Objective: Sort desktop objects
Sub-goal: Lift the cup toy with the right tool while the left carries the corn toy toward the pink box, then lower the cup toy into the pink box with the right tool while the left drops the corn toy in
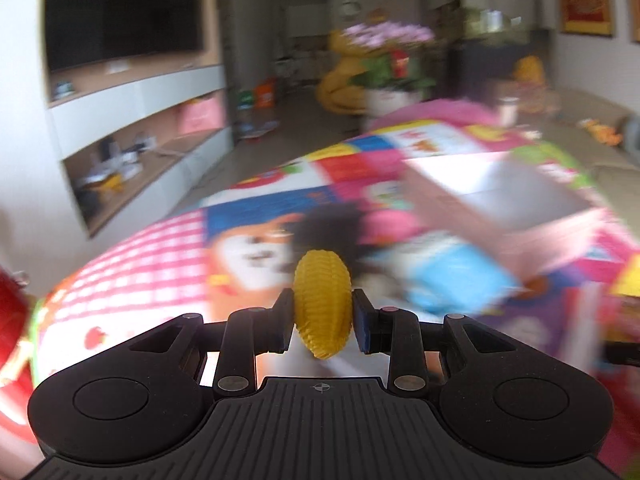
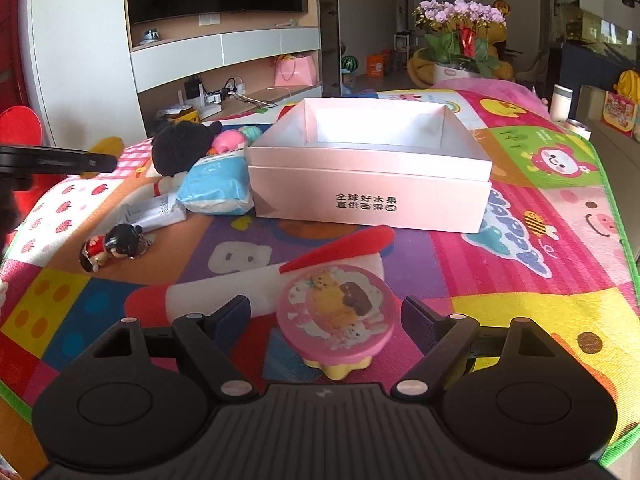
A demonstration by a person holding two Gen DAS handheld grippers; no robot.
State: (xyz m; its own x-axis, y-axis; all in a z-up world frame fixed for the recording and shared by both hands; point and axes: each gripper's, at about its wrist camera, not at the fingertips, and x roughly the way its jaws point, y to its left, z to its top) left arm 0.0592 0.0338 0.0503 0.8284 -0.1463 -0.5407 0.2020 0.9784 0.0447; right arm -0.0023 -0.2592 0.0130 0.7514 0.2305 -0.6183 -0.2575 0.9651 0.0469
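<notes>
My left gripper point(image 1: 322, 314) is shut on a yellow ribbed corn-shaped toy point(image 1: 322, 280), which stands upright between the pads above the colourful play mat point(image 1: 160, 248); the view is motion-blurred. In the right wrist view that gripper's finger point(image 2: 92, 162) pokes in at the far left with the yellow toy point(image 2: 107, 145) behind it. My right gripper point(image 2: 326, 311) is open, low over the mat. A round pink toy point(image 2: 340, 332) with a bear picture on its lid lies between its fingers, with a gap on each side. The open pink box point(image 2: 368, 200) sits at the middle back.
Left of the box lie a black plush point(image 2: 180, 148), a blue packet point(image 2: 218, 188), a white packet point(image 2: 152, 212), a small red-and-black figurine point(image 2: 112, 246) and pastel balls point(image 2: 232, 138). A potted orchid point(image 2: 460, 40) stands beyond the mat's far edge.
</notes>
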